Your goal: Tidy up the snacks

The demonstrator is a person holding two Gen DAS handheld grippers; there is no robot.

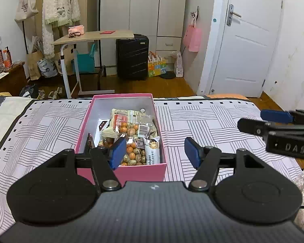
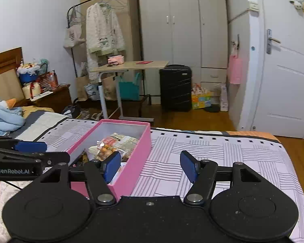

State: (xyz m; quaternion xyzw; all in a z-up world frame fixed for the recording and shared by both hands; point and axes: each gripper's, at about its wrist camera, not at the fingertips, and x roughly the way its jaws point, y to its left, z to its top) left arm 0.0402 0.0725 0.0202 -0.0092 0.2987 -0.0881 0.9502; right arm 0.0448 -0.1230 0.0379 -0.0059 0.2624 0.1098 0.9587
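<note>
Left wrist view: pink box (image 1: 140, 171) ahead of both grippers, snacks inside, nothing held.

Left gripper (image 1: 155, 151) sits just short of the box's near end wall, jaws roughly half open and empty; box long axis runs straight away from it. Right gripper (image 2: 150, 167), likewise parted and empty, is off the box's right side over the bedspread (image 2: 223, 158), so left is nearer. Box holds snack packets (image 1: 129, 119) and speckled candies (image 1: 131, 154); none visible outside it.
</note>
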